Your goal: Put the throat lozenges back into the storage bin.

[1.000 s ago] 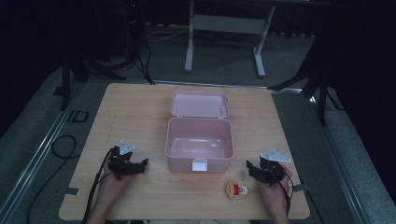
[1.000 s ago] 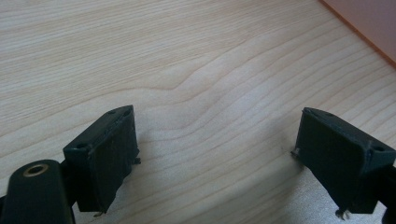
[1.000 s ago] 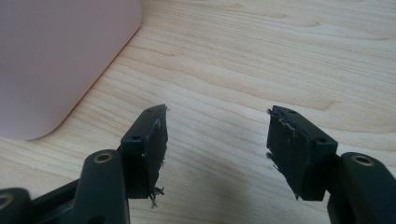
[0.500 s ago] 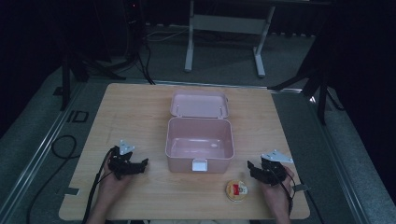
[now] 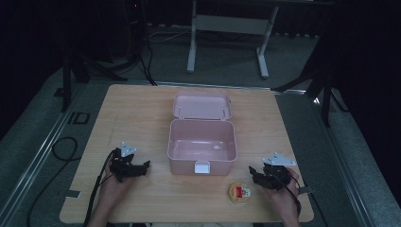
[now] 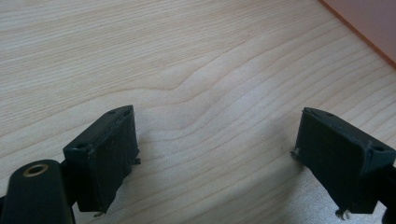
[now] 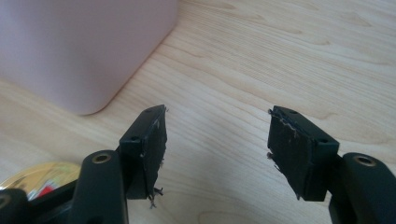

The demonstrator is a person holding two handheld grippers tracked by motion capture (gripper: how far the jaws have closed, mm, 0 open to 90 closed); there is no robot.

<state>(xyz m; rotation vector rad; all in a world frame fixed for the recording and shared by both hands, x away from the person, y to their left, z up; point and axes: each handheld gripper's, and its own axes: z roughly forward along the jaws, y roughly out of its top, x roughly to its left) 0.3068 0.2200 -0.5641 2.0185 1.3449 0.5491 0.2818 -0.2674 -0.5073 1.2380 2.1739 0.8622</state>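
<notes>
Nearest, my right claw (image 5: pixel 259 174) rests wide apart by the desk's (image 5: pixel 142 109) front right corner, beside the round tin (image 5: pixel 239 193); my left claw (image 5: pixel 139 167) waits equally wide. Beyond, mid-desk, the pink box (image 5: pixel 202 161) stands unlidded, presumably for loading.

A light wooden counter (image 5: pixel 137 113) carries an open pink lidded box (image 5: pixel 202 146) at its centre. A round gold tin (image 5: pixel 240 193) lies near the box's front right corner.

The worktop (image 5: pixel 142 109) is pale wood with smooth, wavy grain, the open box (image 5: pixel 202 146) looks like smooth matt pink plastic, the small round tin (image 5: pixel 240 193) has a glossy golden lid, and the black fingers (image 7: pixel 152 140) carry matt, frayed pads.
</notes>
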